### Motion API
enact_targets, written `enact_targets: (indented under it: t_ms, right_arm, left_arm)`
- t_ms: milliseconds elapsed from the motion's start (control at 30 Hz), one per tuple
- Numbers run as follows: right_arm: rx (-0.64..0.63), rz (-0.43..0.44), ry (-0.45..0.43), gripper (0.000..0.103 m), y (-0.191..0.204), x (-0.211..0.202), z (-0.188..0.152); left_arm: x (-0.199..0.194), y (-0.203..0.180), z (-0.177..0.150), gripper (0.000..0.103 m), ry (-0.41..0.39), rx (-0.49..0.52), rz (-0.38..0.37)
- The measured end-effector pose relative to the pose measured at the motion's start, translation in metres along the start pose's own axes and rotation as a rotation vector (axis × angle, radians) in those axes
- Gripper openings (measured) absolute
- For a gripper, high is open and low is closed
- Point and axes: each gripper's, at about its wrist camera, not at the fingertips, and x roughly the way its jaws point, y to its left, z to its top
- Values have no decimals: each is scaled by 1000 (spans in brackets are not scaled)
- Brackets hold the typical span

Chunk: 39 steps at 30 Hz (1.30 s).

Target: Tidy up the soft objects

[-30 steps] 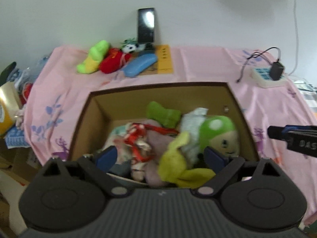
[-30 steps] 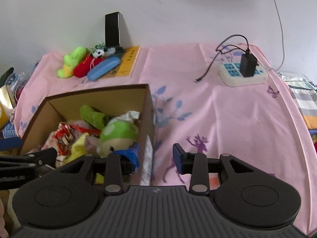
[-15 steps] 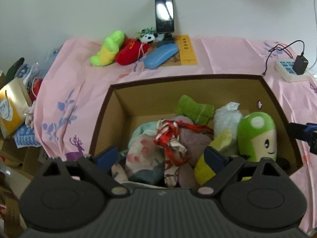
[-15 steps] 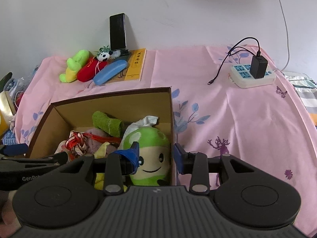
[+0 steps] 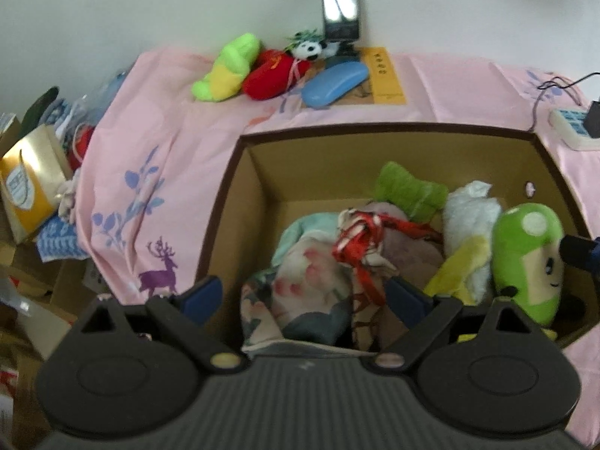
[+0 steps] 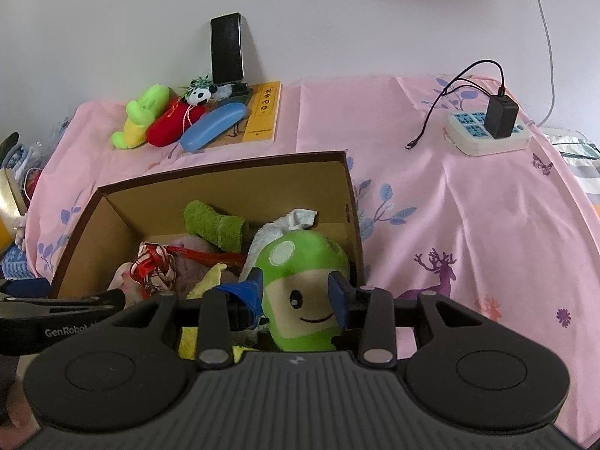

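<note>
A brown cardboard box [image 5: 232,172] [image 6: 232,168] on the pink cloth holds several soft things: a green mushroom plush [image 6: 303,292] [image 5: 528,258], a green sock [image 6: 213,225], a white cloth [image 6: 296,219], a red-and-white knot [image 5: 360,240] and a floral cloth [image 5: 300,292]. My right gripper [image 6: 296,294] has its blue pads on either side of the mushroom plush's face, touching it. My left gripper [image 5: 303,296] is open over the box's near-left corner, above the floral cloth.
At the back lie a lime-green plush [image 6: 140,116], a red plush [image 6: 172,122], a small panda [image 6: 200,93], a blue case [image 6: 212,125], a yellow book [image 6: 264,112] and an upright phone [image 6: 226,47]. A power strip with charger [image 6: 491,127] sits at right. Clutter lies left of the table [image 5: 33,187].
Both cameras have pulled back and risen, showing more of the box. The right gripper moved left from the box's right wall onto the mushroom plush, which now stands upright between its pads.
</note>
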Motion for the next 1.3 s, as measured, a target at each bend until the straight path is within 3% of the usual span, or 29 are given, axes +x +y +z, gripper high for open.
enact_targets:
  t_ms: [367,1300]
  right_arm:
    - [-15,17,12,22,1,8,4]
    - [-2,-8,-3,23,0,-4,-8]
  left_arm:
    - [4,1,1,93,30,-28,14]
    - [-10,-7,-9,93,-13,15,29]
